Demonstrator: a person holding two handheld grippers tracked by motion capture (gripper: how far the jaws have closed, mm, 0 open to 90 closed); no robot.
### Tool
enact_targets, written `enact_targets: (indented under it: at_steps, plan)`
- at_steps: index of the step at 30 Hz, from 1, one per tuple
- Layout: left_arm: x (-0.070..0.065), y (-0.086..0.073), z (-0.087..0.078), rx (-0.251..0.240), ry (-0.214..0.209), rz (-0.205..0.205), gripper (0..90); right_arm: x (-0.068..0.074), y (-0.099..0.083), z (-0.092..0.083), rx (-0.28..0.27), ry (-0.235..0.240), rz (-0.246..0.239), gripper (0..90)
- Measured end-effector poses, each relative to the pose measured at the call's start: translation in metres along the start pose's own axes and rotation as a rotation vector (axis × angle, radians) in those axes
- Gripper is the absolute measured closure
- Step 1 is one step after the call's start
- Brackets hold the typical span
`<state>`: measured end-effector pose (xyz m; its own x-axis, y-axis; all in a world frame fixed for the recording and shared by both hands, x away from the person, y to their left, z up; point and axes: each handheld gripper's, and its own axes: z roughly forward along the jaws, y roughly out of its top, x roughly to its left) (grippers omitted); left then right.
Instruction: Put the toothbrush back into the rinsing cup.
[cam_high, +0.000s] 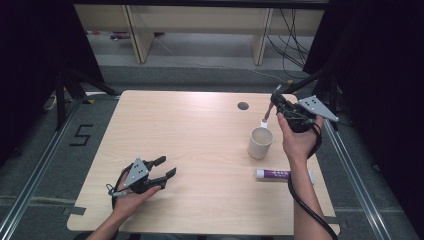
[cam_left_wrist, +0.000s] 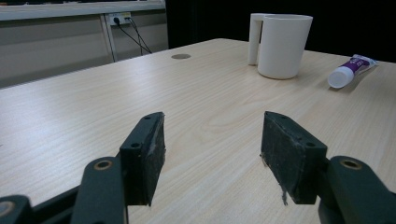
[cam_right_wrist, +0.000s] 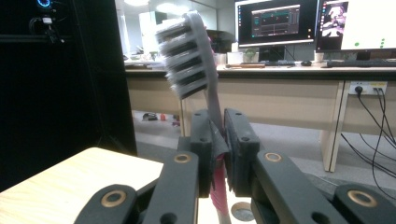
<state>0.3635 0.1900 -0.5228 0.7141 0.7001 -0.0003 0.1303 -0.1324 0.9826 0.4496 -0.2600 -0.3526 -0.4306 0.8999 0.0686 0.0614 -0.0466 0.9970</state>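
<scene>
Clamping a grey-bristled toothbrush with a pink handle (cam_right_wrist: 205, 84), the right gripper (cam_high: 278, 107) hangs above the far right of the pale wooden worktop (cam_high: 190, 145), its jaws pinched tight on the neck, bristle head up and the handle's white end over the cream ceramic mug (cam_high: 260, 142). Near the mug lies a purple-and-white tube (cam_high: 274, 174); its lettering is too small to read. A black "5" (cam_high: 81, 135) is taped on the floor. The left gripper (cam_high: 165, 167) rests near the front left, jaws wide, holding nothing.
</scene>
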Motion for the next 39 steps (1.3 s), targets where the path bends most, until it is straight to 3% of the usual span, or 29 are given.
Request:
enact_targets:
  at_steps: [15, 17, 39]
  plan:
    - [0.0, 0.0, 0.0, 0.001, 0.0, -0.003, 39.8, -0.01, -0.01, 0.017, 0.042, -0.028, 0.042, 83.2]
    - [0.0, 0.0, 0.0, 0.001, 0.0, -0.003, 39.8, -0.013, -0.011, 0.019, 0.051, -0.033, 0.024, 83.2]
    - [0.001, 0.0, 0.0, -0.004, -0.002, -0.008, 39.6, -0.019, -0.022, 0.03, 0.078, -0.043, 0.047, 83.2]
